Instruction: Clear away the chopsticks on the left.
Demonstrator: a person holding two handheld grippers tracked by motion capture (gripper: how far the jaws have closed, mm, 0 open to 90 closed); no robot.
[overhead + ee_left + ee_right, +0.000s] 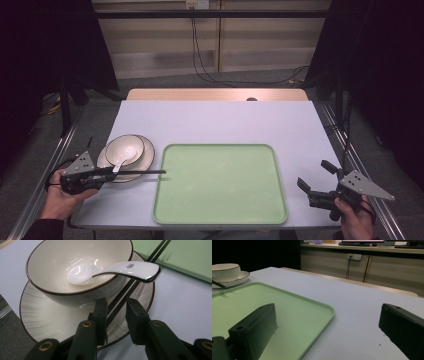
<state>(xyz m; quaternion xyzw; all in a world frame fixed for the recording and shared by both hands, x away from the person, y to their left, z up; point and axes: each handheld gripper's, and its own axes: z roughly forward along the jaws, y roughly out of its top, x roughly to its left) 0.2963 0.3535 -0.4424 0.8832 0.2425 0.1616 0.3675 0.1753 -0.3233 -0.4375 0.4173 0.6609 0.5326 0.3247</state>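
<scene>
I work at a pale lilac-grey table (215, 122) with a strip of light wood (215, 94) along its far edge, and grey floor (165, 80) runs beyond it. Past the table stands a beige panelled wall (165, 40) with a socket (196, 4) near its top, from which black cables (197, 55) hang down and trail across the floor. To either side of the table hang black curtains (40, 50), and metal rails (55, 155) line its left and right edges.
</scene>
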